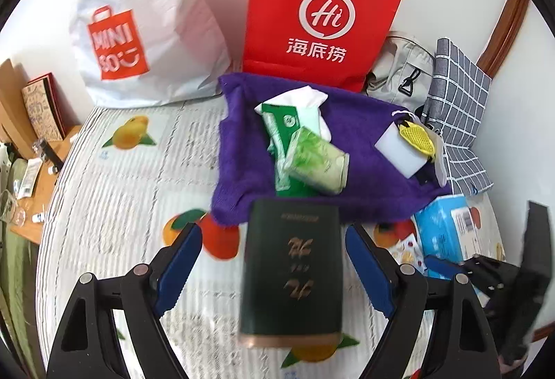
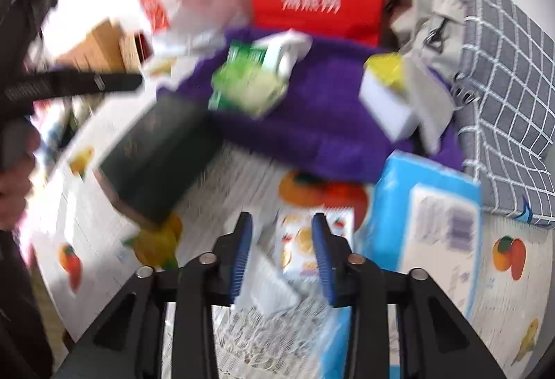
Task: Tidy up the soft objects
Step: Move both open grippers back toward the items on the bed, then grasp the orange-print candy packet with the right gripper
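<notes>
A: What is the left gripper doing?

B: Its blue fingers are standing wide apart around the dark green pack, low in the middle, not pressing it.

A: And the right gripper?

B: It is partly closed over a small fruit-print packet. It is too blurry to tell if it is squeezing.

A: Where is the purple towel?

B: It is lying mid-frame, under the green tissue packs and white sponge.

Open quilt is being left free on the left; the far edge is being blocked by the red paper bag and white plastic bag.
</notes>
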Demonstrator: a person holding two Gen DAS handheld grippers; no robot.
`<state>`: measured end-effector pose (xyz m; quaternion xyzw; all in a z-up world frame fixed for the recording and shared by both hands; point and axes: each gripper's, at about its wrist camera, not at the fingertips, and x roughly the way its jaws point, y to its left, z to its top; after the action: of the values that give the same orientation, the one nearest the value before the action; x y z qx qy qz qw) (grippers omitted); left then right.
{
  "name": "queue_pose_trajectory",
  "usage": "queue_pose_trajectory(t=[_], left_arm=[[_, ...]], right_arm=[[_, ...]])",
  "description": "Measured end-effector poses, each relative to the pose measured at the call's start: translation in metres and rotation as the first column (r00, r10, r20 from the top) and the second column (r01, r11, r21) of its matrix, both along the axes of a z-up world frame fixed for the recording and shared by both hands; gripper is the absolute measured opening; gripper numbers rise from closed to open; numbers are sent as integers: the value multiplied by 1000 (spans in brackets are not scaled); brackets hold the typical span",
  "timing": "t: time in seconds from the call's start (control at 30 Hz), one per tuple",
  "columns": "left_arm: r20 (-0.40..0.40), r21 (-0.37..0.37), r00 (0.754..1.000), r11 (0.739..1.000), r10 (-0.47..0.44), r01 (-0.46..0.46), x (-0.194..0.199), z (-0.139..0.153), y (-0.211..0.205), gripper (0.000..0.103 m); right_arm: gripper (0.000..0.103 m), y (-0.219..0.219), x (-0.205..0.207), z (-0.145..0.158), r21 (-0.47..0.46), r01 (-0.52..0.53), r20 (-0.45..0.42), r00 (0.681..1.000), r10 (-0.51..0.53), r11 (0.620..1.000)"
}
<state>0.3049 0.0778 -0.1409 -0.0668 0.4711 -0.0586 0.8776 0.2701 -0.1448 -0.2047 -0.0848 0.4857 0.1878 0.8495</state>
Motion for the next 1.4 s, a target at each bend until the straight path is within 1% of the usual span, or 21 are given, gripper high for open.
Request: queue_pose_trajectory(t=[0.07, 0.17, 0.23, 0.33, 0.4, 0.43, 0.47, 0.53, 0.6, 0.63, 0.7, 0.77, 0.8, 0.87, 0.9, 0.93, 0.97, 1.1, 1.33, 1.37, 1.4], left_arm=[[6, -11, 1000, 1000, 5, -4, -8, -2, 9, 84], [5, -32, 1000, 999, 18, -17, -14, -5, 19, 84], [7, -52, 999, 998, 33, -32, -18, -8, 26, 84], [8, -83, 998, 995, 55, -55, -23, -10, 34, 83], [16, -100, 998, 993, 59, -57, -27, -9, 38, 83], [19, -102, 998, 993, 59, -57, -29, -9, 39, 83], [22, -104, 998, 993, 58, -55, -31, -8, 39, 83], [27, -107, 998, 993, 55, -52, -36, -6, 41, 83], [31, -110, 998, 993, 57, -53, -41, -5, 42, 83], [32, -111, 998, 992, 57, -54, -44, -4, 43, 83], [34, -110, 998, 992, 60, -55, -50, -3, 44, 83], [29, -109, 998, 992, 62, -58, -56, -4, 45, 83], [27, -110, 998, 992, 64, -61, -58, -4, 45, 83], [19, -112, 998, 992, 63, -61, -65, -6, 43, 83], [17, -112, 998, 992, 64, -62, -68, -7, 43, 83], [14, -110, 998, 992, 66, -64, -71, -8, 42, 83], [6, -110, 998, 992, 68, -67, -75, -9, 41, 83], [-11, -108, 998, 992, 66, -67, -87, -14, 35, 83], [-42, -90, 998, 995, 40, -44, -108, -22, 14, 83], [-51, -89, 998, 995, 37, -41, -110, -24, 10, 83], [-59, -87, 998, 996, 33, -38, -112, -27, 6, 83]], right_arm=[[31, 11, -7, -13, -70, -10, -6, 1000, 10, 998], [29, 18, -10, -26, -126, -4, -11, 1000, 3, 992], [26, 25, -12, -34, -209, -1, 7, 1000, 3, 978], [25, 30, -13, -40, -277, -1, 20, 1000, 7, 961], [18, 32, -14, -42, -301, 0, 34, 999, 11, 954], [8, 33, -15, -44, -298, -11, 27, 999, 19, 954], [4, 32, -14, -43, -291, -12, 25, 999, 20, 957], [1, 34, -15, -44, -295, -11, 28, 999, 20, 955], [0, 35, -17, -44, -302, -3, 35, 999, 15, 953], [0, 34, -18, -43, -281, 1, 28, 1000, 7, 960], [0, 29, -21, -40, -193, -8, -21, 1000, 4, 981], [0, 25, -29, -38, -133, -8, -51, 999, 1, 991], [0, 22, -36, -36, -91, -10, -67, 998, 4, 996], [0, 21, -49, -35, -46, -7, -84, 996, 3, 999], [0, 19, -58, -34, -9, -12, -95, 995, 12, 1000], [0, 19, -63, -34, 6, -12, -101, 995, 12, 1000], [0, 19, -70, -32, 21, -9, -103, 995, 12, 1000], [0, 13, -94, -17, 73, 5, -65, 998, 0, 997], [0, -18, -111, 10, 134, 69, -9, 998, -68, 989], [0, -23, -114, 13, 151, 77, -6, 997, -77, 986], [0, -32, -118, 16, 196, 84, -13, 996, -83, 977]])
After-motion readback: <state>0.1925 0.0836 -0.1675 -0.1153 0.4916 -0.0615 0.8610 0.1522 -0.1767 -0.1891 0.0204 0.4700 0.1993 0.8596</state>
